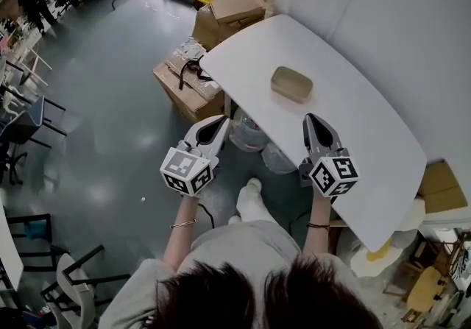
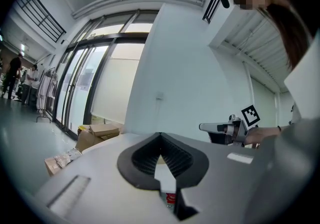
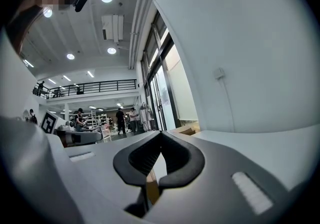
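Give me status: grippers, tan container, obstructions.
Left gripper shut, empty, off the table edge. Right gripper shut, empty, short of tan container. Only bare table between them.

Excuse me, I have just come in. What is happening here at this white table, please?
A person at the white oval table holds a two-jaw gripper in each hand. The left gripper is at the table's edge, and the right gripper is over the tabletop. Both have their jaws together with nothing between them. A shallow tan rectangular container lies on the table just beyond them, untouched. Brown cardboard boxes sit on the floor.
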{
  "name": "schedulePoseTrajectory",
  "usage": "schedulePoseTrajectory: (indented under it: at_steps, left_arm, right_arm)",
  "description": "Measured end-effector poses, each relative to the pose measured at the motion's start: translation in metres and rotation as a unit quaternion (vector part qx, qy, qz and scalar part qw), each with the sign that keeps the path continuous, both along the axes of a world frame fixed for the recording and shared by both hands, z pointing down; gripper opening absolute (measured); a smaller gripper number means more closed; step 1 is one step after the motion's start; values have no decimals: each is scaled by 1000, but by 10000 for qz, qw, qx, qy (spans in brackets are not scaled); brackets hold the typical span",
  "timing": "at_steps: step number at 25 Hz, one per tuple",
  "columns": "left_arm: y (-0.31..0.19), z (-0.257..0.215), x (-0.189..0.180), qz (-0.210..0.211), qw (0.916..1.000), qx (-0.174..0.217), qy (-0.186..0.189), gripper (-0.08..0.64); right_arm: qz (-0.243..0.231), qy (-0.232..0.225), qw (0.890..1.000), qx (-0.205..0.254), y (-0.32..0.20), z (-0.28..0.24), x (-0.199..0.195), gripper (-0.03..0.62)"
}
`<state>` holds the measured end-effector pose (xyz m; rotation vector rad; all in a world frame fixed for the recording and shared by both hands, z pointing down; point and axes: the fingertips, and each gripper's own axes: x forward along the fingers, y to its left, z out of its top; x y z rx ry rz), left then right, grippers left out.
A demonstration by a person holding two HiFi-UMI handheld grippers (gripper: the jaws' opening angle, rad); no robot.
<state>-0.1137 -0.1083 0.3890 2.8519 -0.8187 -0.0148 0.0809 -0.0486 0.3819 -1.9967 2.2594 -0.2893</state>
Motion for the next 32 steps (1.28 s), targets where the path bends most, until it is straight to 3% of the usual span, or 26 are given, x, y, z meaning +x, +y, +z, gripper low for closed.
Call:
schedulePoseTrajectory:
  at_steps: [10,32]
  left_arm:
    - [-65,-3,23,90,10000,25,30,-9]
    - [-145,4,124,749,9971,-19,-108,-9]
  right_arm:
    - [193,-107,9998,-27,-53,4,29,12]
    - [707,-241,9971,-137,-117,11,118,12]
